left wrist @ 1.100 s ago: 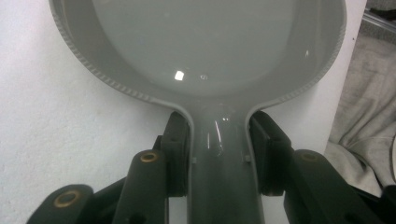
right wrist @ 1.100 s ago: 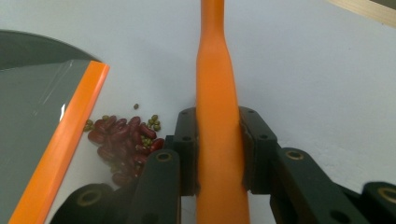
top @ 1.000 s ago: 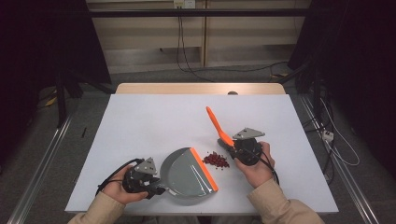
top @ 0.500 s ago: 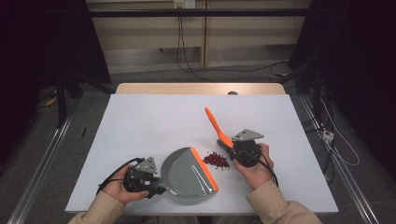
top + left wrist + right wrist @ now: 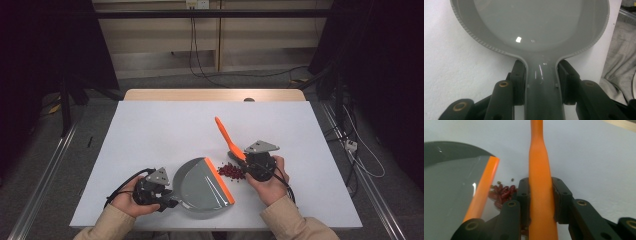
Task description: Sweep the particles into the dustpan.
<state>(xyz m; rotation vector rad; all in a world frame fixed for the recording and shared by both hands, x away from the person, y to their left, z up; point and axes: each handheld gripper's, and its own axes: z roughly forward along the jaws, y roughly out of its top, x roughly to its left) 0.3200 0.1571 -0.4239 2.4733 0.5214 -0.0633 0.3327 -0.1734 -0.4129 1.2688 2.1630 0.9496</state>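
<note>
Right gripper [image 5: 541,202] clamped on orange brush handle [image 5: 539,170], lower centre of frame. Left gripper [image 5: 541,82] clamped on grey dustpan [image 5: 202,187] handle, lower left. Red beans [image 5: 231,171] just beside orange lip. Best: pan lip flat, short low sweeps leftward.

1 grey dustpan [image 5: 200,187], 1 orange brush handle [image 5: 226,136], 1 heap of red beans [image 5: 231,171], 2 claws: left claw [image 5: 167,200], right claw [image 5: 248,161], 1 worktop [image 5: 165,130].
</note>
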